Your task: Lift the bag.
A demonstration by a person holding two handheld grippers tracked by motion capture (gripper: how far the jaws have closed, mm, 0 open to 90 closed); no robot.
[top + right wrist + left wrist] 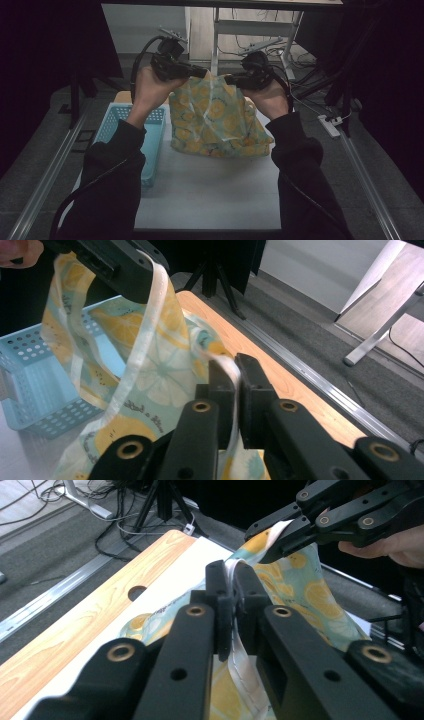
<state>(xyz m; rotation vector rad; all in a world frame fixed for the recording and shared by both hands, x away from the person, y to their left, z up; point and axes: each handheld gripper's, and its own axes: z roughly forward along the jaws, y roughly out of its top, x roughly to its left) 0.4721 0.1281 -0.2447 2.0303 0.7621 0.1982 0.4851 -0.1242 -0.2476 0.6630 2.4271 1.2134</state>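
Observation:
A pale green cloth (215, 120) printed with yellow lemon slices hangs between my two grippers above the table, its lower part resting on the white tabletop (210, 190). My left gripper (200, 73) is shut on the cloth's upper left edge; in the left gripper view the white hem (234, 582) is pinched between its jaws. My right gripper (231, 79) is shut on the upper right edge, and the right gripper view has the hem (231, 371) clamped between its jaws. The two grippers face each other, close together.
A light blue perforated basket (150, 131) stands on the table at the left, beside the cloth. The table's far edge is a wooden strip (95, 610) with a round hole. Beyond it lie dark floor, cables and desk legs (287, 55).

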